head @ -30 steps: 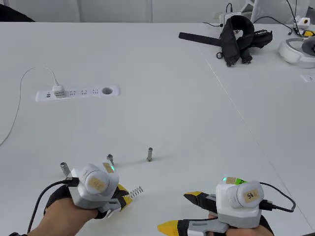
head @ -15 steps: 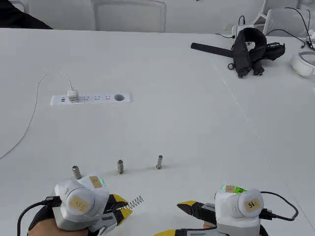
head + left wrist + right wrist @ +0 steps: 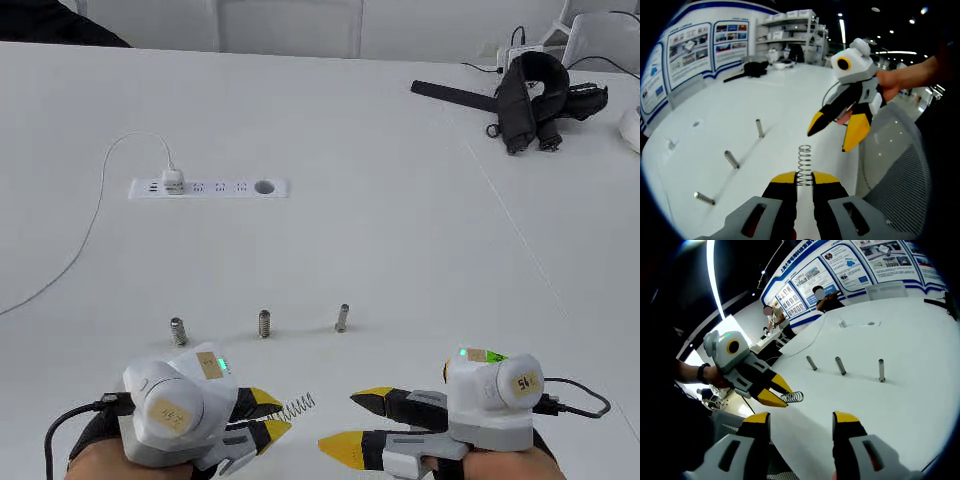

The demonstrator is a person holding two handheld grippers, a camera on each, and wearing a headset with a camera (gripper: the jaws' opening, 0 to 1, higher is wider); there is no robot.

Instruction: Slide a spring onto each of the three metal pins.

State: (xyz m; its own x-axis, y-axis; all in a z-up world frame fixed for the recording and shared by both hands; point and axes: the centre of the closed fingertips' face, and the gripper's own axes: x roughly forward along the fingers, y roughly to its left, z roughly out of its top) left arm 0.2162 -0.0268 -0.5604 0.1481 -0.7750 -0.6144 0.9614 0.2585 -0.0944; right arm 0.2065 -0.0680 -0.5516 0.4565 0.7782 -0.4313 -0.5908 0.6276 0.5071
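Grip: your left tongs (image 3: pixel 275 415) are clenched on 1 end of the spring (image 3: pixel 297 406); most of the coil sticks out free past the tips, above the tabletop (image 3: pixel 400 240).
Free hand: your right tongs (image 3: pixel 340 420) are released, holding nothing, near the spring's loose end.
Pins: 3 stand in a row; the left pin (image 3: pixel 179 331) and middle pin (image 3: pixel 265 323) look already coiled, and the right pin (image 3: pixel 342 318) looks bare.
Risk, hold: you pinch only the last turns, so the spring may swing or pop out if it catches the pin top.
Risk, aim: a tilted coil could jam partway or knock the pin.
Risk, crowding: your right tongs could bump the loose end.
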